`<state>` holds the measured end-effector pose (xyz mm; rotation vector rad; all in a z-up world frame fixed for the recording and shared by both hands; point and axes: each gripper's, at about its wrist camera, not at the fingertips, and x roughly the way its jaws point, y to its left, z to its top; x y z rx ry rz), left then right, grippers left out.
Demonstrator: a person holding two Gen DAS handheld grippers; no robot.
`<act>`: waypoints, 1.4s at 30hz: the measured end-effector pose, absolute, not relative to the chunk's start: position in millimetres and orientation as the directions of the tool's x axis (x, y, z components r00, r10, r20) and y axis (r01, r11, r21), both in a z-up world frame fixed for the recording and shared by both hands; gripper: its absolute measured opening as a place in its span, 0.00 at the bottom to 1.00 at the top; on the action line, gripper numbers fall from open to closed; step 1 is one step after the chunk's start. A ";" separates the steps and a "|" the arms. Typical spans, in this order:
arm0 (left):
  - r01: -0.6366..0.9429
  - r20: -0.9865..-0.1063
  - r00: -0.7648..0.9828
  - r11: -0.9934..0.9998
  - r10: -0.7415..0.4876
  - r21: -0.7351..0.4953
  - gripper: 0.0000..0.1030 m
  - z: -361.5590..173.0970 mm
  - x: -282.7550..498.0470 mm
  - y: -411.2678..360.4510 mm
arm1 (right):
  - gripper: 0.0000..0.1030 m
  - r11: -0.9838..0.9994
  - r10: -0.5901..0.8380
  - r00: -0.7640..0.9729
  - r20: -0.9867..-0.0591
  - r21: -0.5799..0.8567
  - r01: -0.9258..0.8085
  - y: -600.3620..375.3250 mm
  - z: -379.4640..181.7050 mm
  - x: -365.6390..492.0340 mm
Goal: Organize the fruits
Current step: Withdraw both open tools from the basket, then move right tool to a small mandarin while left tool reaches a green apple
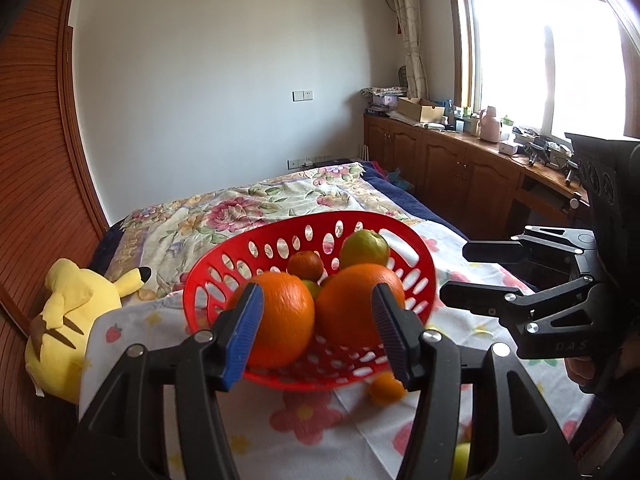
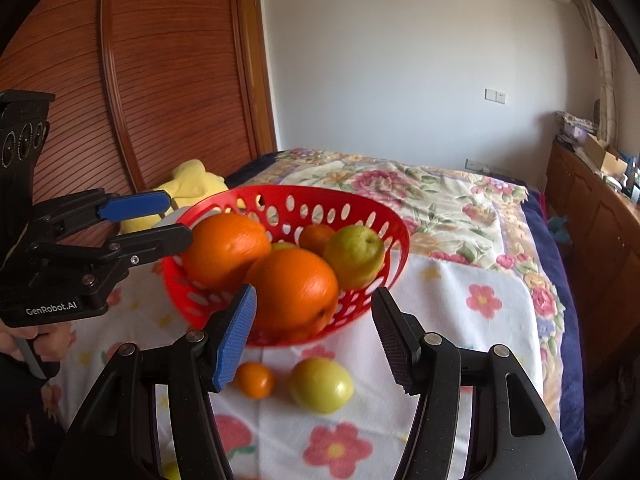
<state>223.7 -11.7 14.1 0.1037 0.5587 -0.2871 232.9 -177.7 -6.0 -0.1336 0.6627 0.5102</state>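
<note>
A red perforated basket (image 1: 420, 256) (image 2: 384, 220) stands on the bed and holds two large oranges (image 1: 280, 316) (image 2: 296, 288), a small tangerine (image 1: 306, 266) and a green fruit (image 1: 365, 249) (image 2: 354, 256). A small tangerine (image 2: 255, 380) (image 1: 386, 390) and a green fruit (image 2: 321, 385) lie on the cloth in front of the basket. My left gripper (image 1: 318, 336) (image 2: 160, 220) is open and empty at the basket's near-left rim. My right gripper (image 2: 314, 340) (image 1: 468, 270) is open and empty, just right of the basket.
A white flowered cloth (image 2: 460, 320) covers the near part of the bed, over a floral quilt (image 1: 248, 208). A yellow plush toy (image 1: 72, 316) lies at the left by a wooden sliding door (image 2: 140, 80). Wooden cabinets (image 1: 460, 164) with clutter stand at the right under a window.
</note>
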 end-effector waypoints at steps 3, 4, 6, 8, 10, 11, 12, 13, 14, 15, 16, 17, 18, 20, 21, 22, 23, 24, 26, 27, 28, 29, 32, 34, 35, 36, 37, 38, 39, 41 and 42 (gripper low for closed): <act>0.292 -0.536 0.810 0.956 -0.239 0.015 0.57 11.6 209.2 -10.8 | 0.60 0.873 0.407 0.674 -0.617 0.044 -0.487 -179.3 -6.8 217.7; 0.292 -0.537 0.809 0.956 -0.239 0.014 0.57 10.3 205.0 -10.6 | 0.60 0.873 0.405 0.674 -0.618 0.044 -0.485 -179.3 -7.0 214.0; 0.290 -0.540 0.807 0.957 -0.238 0.012 0.58 6.9 196.3 -9.8 | 0.60 0.875 0.400 0.674 -0.620 0.042 -0.481 -179.8 -9.3 204.9; 0.288 -0.544 0.804 0.957 -0.241 0.002 0.58 3.6 190.1 -8.8 | 0.60 0.876 0.397 0.671 -0.626 0.040 -0.481 -181.0 -11.6 197.7; 0.291 -0.550 0.798 0.957 -0.249 -0.011 0.59 -2.2 182.1 -8.9 | 0.60 0.876 0.392 0.670 -0.631 0.035 -0.481 -181.7 -15.8 189.7; 0.293 -0.553 0.794 0.956 -0.250 -0.013 0.59 -5.2 179.0 -9.4 | 0.59 0.875 0.393 0.668 -0.632 0.035 -0.482 -181.7 -17.8 185.9; 0.294 -0.557 0.791 0.956 -0.253 -0.015 0.60 -7.7 176.2 -10.0 | 0.59 0.874 0.392 0.663 -0.637 0.035 -0.484 -181.6 -21.7 181.8; 0.298 -0.560 0.787 0.954 -0.257 -0.020 0.60 -11.0 173.0 -10.7 | 0.59 0.875 0.390 0.662 -0.640 0.034 -0.483 -180.9 -23.7 180.5; 0.301 -0.563 0.784 0.953 -0.261 -0.022 0.60 -13.5 170.4 -11.5 | 0.59 0.876 0.386 0.658 -0.646 0.033 -0.481 -180.6 -27.3 177.6; 0.304 -0.567 0.781 0.952 -0.263 -0.023 0.60 -17.3 166.7 -13.2 | 0.58 0.877 0.385 0.654 -0.652 0.036 -0.480 -180.9 -31.8 175.0; 0.305 -0.570 0.778 0.952 -0.264 -0.025 0.60 -19.7 164.1 -14.7 | 0.57 0.877 0.385 0.651 -0.654 0.039 -0.480 -182.4 -34.8 172.8; 0.309 -0.574 0.774 0.951 -0.268 -0.027 0.60 -23.1 160.7 -16.2 | 0.57 0.877 0.386 0.647 -0.658 0.044 -0.478 -182.9 -38.1 170.7; 0.312 -0.577 0.771 0.950 -0.270 -0.029 0.60 -25.2 158.2 -17.9 | 0.56 0.878 0.386 0.643 -0.662 0.049 -0.476 -183.7 -41.4 168.9; 0.315 -0.584 0.764 0.949 -0.274 -0.032 0.60 -31.1 152.0 -21.7 | 0.54 0.879 0.385 0.637 -0.668 0.055 -0.474 -185.4 -46.2 165.3; 0.316 -0.588 0.761 0.948 -0.275 -0.036 0.60 -33.6 150.8 -22.2 | 0.53 0.879 0.386 0.633 -0.671 0.058 -0.473 -185.6 -48.7 163.4; 0.318 -0.593 0.755 0.947 -0.280 -0.043 0.60 -36.4 149.1 -23.1 | 0.52 0.879 0.386 0.631 -0.673 0.060 -0.473 -186.1 -50.8 161.9; 0.320 -0.595 0.751 0.946 -0.285 -0.049 0.60 -38.1 147.7 -23.4 | 0.51 0.879 0.384 0.628 -0.677 0.060 -0.473 -186.7 -53.5 160.1; 0.323 -0.598 0.746 0.945 -0.292 -0.059 0.60 -41.2 145.3 -24.3 | 0.51 0.880 0.382 0.627 -0.679 0.059 -0.472 -187.3 -55.9 158.4; 0.332 -0.604 0.737 0.941 -0.304 -0.069 0.60 -45.4 142.3 -27.8 | 0.50 0.881 0.379 0.624 -0.684 0.060 -0.469 -189.3 -60.9 154.4; 0.337 -0.606 0.733 0.939 -0.308 -0.070 0.60 -47.1 140.5 -30.6 | 0.49 0.881 0.380 0.620 -0.686 0.065 -0.468 -190.3 -62.9 152.9; 0.341 -0.608 0.730 0.937 -0.312 -0.071 0.60 -47.8 139.5 -33.3 | 0.47 0.882 0.381 0.617 -0.688 0.070 -0.467 -191.2 -64.2 152.5; 0.345 -0.609 0.727 0.936 -0.316 -0.074 0.60 -49.3 138.4 -35.4 | 0.44 0.882 0.383 0.615 -0.690 0.076 -0.465 -191.4 -66.1 150.3; 0.353 -0.619 0.712 0.931 -0.332 -0.093 0.60 -55.8 136.8 -42.4 | 0.39 0.875 0.401 0.602 -0.691 0.095 -0.474 -193.6 -72.0 146.7; 0.357 -0.623 0.704 0.929 -0.340 -0.103 0.60 -57.2 135.5 -46.4 | 0.39 0.878 0.396 0.597 -0.698 0.097 -0.468 -193.3 -77.3 145.5; 0.363 -0.625 0.699 0.926 -0.347 -0.108 0.60 -58.5 134.2 -49.2 | 0.39 0.880 0.394 0.595 -0.700 0.099 -0.465 -193.5 -79.5 145.2; 0.367 -0.626 0.696 0.924 -0.352 -0.111 0.60 -59.4 132.7 -50.6 | 0.39 0.881 0.393 0.594 -0.702 0.101 -0.462 -194.2 -81.6 144.7; 0.371 -0.628 0.692 0.922 -0.356 -0.113 0.60 -60.5 131.7 -52.9 | 0.39 0.881 0.392 0.594 -0.703 0.101 -0.461 -193.9 -82.4 144.2; 0.376 -0.632 0.686 0.919 -0.361 -0.116 0.60 -61.9 130.7 -55.8 | 0.39 0.883 0.388 0.595 -0.704 0.098 -0.459 -194.8 -83.3 143.9; 0.382 -0.636 0.680 0.917 -0.365 -0.117 0.60 -64.3 130.1 -57.2 | 0.39 0.885 0.384 0.598 -0.704 0.095 -0.456 -196.1 -83.5 144.4; 0.392 -0.644 0.670 0.913 -0.369 -0.116 0.60 -67.6 128.2 -63.2 | 0.39 0.889 0.378 0.602 -0.704 0.093 -0.449 -197.8 -84.0 144.1; 0.396 -0.647 0.666 0.911 -0.371 -0.115 0.60 -69.1 126.9 -64.9 | 0.39 0.891 0.373 0.604 -0.704 0.091 -0.444 -199.2 -84.4 144.1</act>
